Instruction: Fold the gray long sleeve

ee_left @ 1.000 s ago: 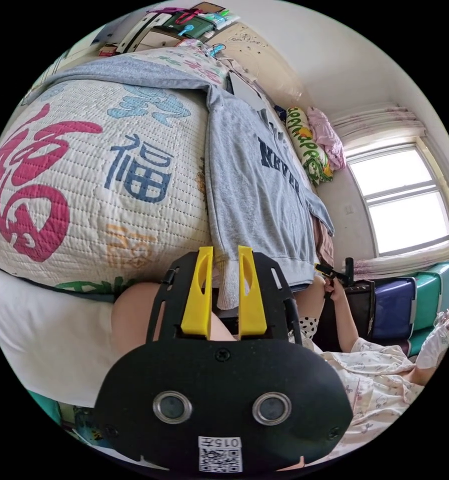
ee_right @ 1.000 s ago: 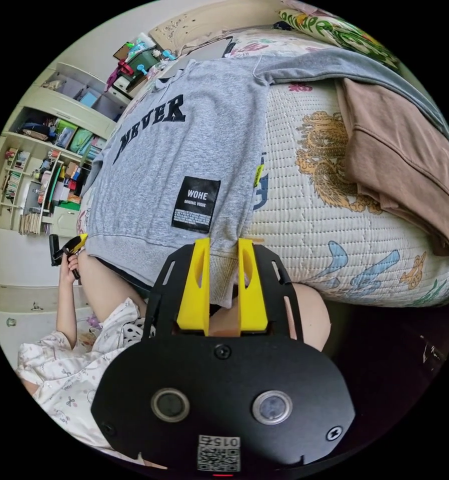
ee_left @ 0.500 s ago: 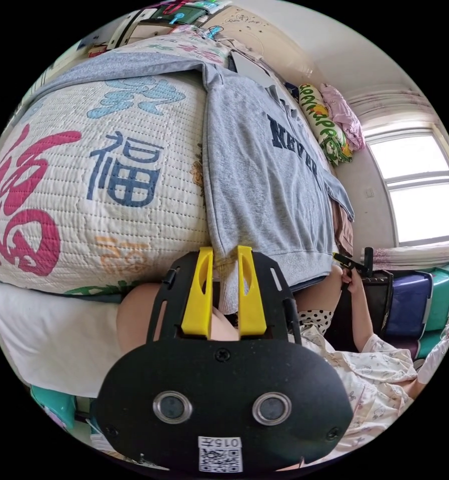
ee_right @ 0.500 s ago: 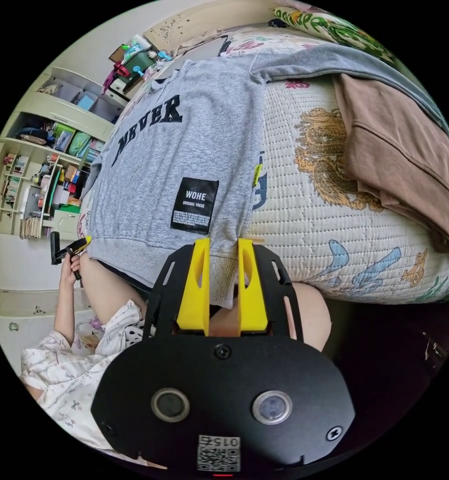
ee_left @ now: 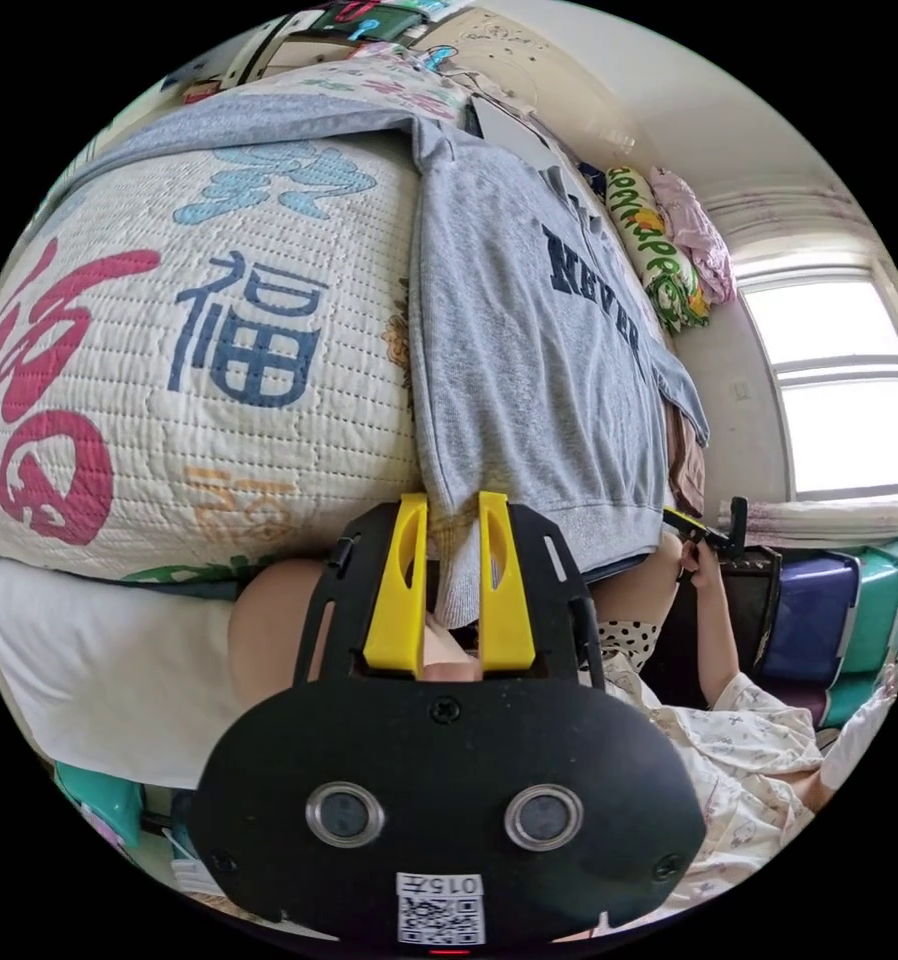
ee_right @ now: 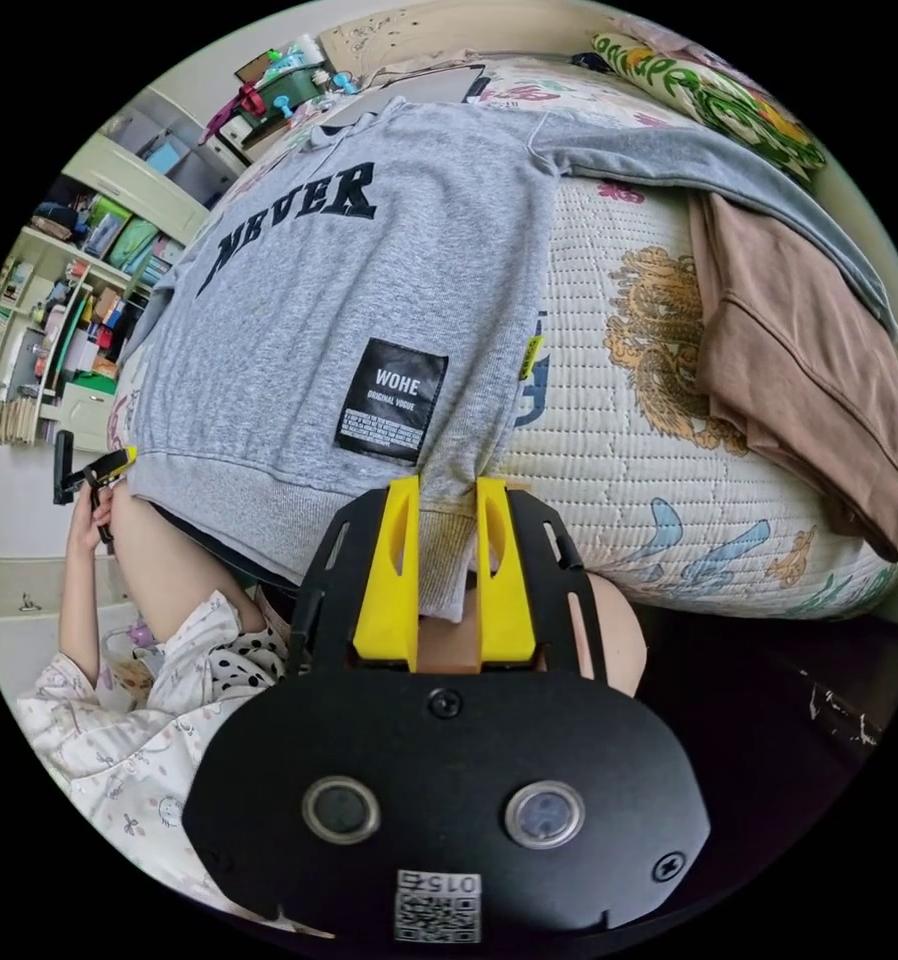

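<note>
left gripper view, claw: the left gripper [ee_left: 449, 510] has its two yellow jaws clamped on the ribbed hem corner of the gray long sleeve [ee_left: 529, 360], fabric squeezed between them and a bit of cuff-like rib hanging down past the tips
left gripper view, shirt: spreads away from the jaws flat over the quilted bedspread [ee_left: 219, 330], front side up with dark lettering on the chest, one sleeve running off along the bed's far edge
left gripper view, other claw: the right gripper [ee_left: 704, 525] sits off to the right of the jaws at the opposite hem corner, held in a hand [ee_left: 697, 568], too small to judge how it grips from here
left gripper view, background: a rolled green-print pillow [ee_left: 659, 250] beyond the shirt, a bright window [ee_left: 849, 390] further right
right gripper view, claw: right gripper [ee_right: 447, 505] is likewise clenched on the hem, jaws pinching the rib at the corner just below the black patch [ee_right: 391, 398]
right gripper view, shirt: lies flat ahead of the jaws, a sleeve stretched out to the right
right gripper view, other stuff: a folded brown garment [ee_right: 799, 370] on the bedspread well right of the jaws, under that sleeve's end
right gripper view, other claw: left gripper at the far hem corner, off to the left, in a hand
right gripper view, background: shelves [ee_right: 59, 300] behind it, crammed with stuff
</note>
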Demonstrator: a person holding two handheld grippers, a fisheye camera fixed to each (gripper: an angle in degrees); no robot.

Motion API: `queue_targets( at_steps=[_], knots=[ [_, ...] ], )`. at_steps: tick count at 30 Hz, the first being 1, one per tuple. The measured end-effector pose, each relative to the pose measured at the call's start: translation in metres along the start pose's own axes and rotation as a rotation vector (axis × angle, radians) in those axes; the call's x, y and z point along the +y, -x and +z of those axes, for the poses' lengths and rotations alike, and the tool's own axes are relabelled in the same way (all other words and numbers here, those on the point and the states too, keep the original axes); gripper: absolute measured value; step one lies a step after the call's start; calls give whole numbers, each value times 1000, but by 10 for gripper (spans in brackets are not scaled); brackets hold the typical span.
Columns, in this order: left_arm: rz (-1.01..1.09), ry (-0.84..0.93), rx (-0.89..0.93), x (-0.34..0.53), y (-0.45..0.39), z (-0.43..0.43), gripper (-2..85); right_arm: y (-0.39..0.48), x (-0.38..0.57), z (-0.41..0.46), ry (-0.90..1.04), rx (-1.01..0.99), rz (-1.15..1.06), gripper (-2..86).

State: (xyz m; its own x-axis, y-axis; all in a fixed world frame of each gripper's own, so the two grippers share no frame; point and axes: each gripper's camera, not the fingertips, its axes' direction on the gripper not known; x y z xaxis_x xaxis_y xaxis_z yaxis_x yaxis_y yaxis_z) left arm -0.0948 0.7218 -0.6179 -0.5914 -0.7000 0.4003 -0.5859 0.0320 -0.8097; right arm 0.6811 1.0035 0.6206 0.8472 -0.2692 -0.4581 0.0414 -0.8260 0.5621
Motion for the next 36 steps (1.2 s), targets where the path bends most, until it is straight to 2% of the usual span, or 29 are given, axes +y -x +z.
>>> queue_targets(
  at_steps=[3, 7, 11, 17, 24, 30, 36],
  knots=[
    [-1, -28, 5, 7, -5, -6, 61, -21, 3, 8, -18, -80, 45, 60],
    [17, -70, -11, 18, -15, -16, 38, -28, 7, 19, -32, -74, 37, 46],
    [42, -88, -85, 25, -29, -29, 21, -43, 13, 32, -24, 20, 65, 17],
    [62, -111, -137, 33, -48, -51, 18, -45, 18, 52, 24, 148, -47, 2],
    [125, -22, -291, 19, -93, -38, 21, -43, 11, 107, 76, 256, -111, 2],
    [140, 5, -356, 13, -122, -38, 32, -34, 10, 145, 104, 392, -183, 3],
    [156, -16, -432, 17, -153, -43, 36, -58, 14, 162, 64, 332, -148, 4]
  ],
)
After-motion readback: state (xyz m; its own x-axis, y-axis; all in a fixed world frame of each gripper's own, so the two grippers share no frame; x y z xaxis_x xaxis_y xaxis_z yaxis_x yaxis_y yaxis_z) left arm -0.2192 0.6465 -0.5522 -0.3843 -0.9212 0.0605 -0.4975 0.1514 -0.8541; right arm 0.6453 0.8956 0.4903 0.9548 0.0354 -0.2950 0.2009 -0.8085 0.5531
